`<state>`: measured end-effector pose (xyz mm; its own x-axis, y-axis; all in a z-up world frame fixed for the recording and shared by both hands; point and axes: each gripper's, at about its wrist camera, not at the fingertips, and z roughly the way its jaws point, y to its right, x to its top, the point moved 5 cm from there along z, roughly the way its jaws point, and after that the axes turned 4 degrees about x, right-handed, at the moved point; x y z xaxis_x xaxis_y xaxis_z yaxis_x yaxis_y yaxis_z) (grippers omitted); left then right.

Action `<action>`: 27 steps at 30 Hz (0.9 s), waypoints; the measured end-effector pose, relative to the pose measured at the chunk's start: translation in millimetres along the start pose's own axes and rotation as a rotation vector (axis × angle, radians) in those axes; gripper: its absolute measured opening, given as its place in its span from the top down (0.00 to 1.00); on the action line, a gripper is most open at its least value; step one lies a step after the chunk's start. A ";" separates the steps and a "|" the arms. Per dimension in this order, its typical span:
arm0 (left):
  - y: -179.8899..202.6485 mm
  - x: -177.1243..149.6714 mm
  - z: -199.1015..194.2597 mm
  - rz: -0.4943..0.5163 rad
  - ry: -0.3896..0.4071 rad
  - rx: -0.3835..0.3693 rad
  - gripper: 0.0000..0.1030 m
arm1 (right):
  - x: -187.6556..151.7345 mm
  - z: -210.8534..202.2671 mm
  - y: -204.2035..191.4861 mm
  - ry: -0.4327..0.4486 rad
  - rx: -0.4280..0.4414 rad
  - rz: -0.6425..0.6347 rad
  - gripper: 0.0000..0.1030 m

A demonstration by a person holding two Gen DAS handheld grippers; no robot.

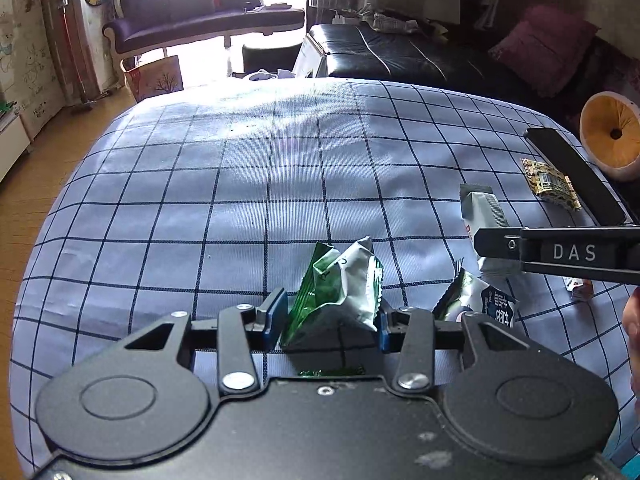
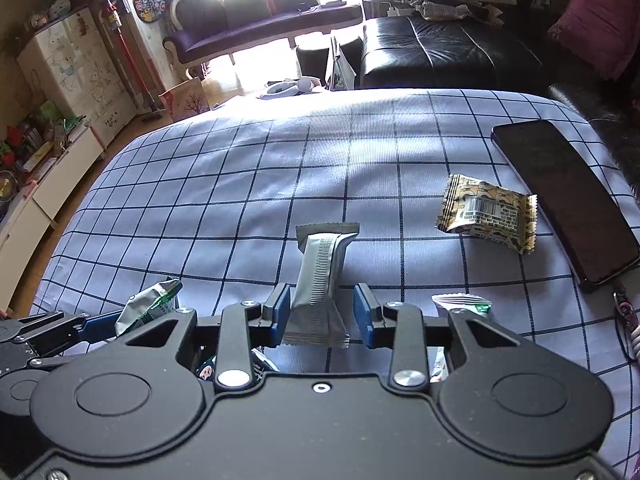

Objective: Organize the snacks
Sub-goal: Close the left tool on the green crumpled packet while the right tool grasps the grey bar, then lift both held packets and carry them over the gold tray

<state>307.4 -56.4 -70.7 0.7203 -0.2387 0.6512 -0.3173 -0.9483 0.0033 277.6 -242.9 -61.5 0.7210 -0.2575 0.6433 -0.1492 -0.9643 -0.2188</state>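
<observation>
Checked cloth (image 1: 248,184), pale blue with dark grid lines, covers the whole work surface in both views; it lies flat with soft wrinkles and a bright patch of window glare at the far edge.

Left wrist view, nearest: left gripper (image 1: 332,316), jaws clamped on a crumpled green packet (image 1: 344,284), pads pressing both its sides. Just right of it lies a dark packet (image 1: 480,304) with white print. Beyond that, the right gripper's arm crosses in from the right edge over a grey bar (image 1: 480,208). Farther right, a yellow packet (image 1: 550,180) sits just beside a black phone (image 1: 576,176).

Right wrist view, nearest: right gripper (image 2: 322,312), jaws apart, the grey bar (image 2: 320,276) standing between them; the left pad seems to touch it, the right pad stands clear. A white-green packet (image 2: 460,304) shows behind the right finger. At lower left the left gripper (image 2: 116,324) holds its green packet (image 2: 150,308). Farther out, yellow packet (image 2: 488,212), then phone (image 2: 560,196).

Past the table: wood floor (image 1: 44,184), a black leather sofa (image 2: 440,52), a purple chaise (image 1: 200,28) under the bright window.

Only the left view shows the orange round cushion (image 1: 612,132); only the right view shows the white drawer unit (image 2: 72,76) with cartoon drawings in full.
</observation>
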 end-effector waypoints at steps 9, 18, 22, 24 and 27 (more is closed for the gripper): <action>-3.1 -0.6 2.7 -0.036 -0.014 -0.051 0.47 | -7.0 0.9 -5.7 0.010 -0.016 -0.050 0.63; 8.4 -5.3 5.0 0.017 -0.001 0.006 0.47 | -6.3 -15.4 1.7 0.042 -0.016 -0.021 0.65; 8.3 -4.3 5.8 0.018 -0.010 0.006 0.47 | -9.5 -29.7 4.4 0.058 -0.008 -0.007 0.65; 8.7 -3.8 6.2 0.020 -0.015 0.010 0.47 | -12.6 -36.5 6.3 0.059 -0.001 0.001 0.66; 9.9 -4.5 5.6 0.025 -0.010 0.015 0.47 | -20.0 -46.5 8.5 0.054 0.006 -0.005 0.66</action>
<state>304.4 -65.9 -77.8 0.7183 -0.2647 0.6434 -0.3260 -0.9450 -0.0249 230.5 -248.8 -42.1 0.6840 -0.2558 0.6832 -0.1415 -0.9652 -0.2197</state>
